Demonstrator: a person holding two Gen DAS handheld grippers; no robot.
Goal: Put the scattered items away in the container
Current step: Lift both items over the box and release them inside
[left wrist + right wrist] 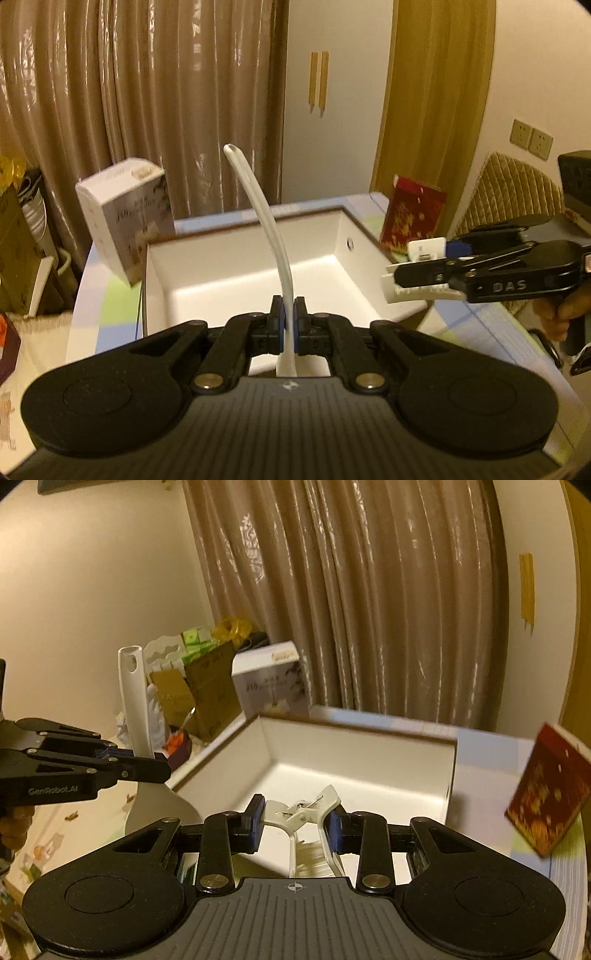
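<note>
My left gripper [289, 317] is shut on a long white shoehorn-like tool [264, 206], which stands up above the near edge of the open white box [343, 236]. It also shows in the right wrist view [136, 709], held by the left gripper [155, 762]. My right gripper [295, 818] is shut on a white plastic clip [308, 814] and holds it over the box [362, 771]. In the left wrist view the right gripper [417, 269] hangs over the box's right rim with the clip [424, 251].
A white carton [129, 218] stands at the table's far left corner and a red packet [413, 218] at the far right; both show in the right wrist view, the carton [269, 686] and the packet [546, 790]. Bags and boxes [192, 686] crowd the floor by the curtain.
</note>
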